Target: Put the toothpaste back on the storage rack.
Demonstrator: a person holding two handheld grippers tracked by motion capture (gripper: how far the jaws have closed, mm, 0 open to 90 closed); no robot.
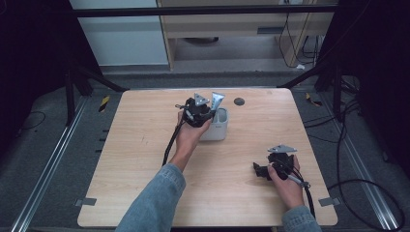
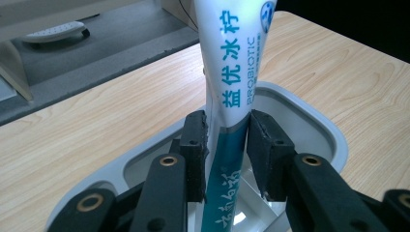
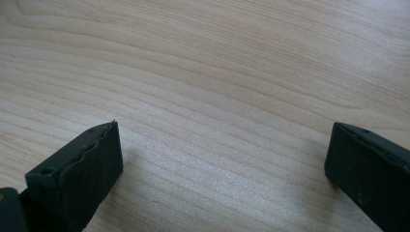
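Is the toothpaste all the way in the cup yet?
Nearly. The toothpaste tube already stands with its lower end inside the white cup. The left gripper has its jaws around it, barely apart. Left: letting go and pulling away. The right gripper rests open on the table.

We see a white tube (image 2: 231, 72) with teal lettering and a teal lower band, a pale grey holder (image 2: 319, 121), black grippers, and the table (image 1: 145, 145) in light wood grain.
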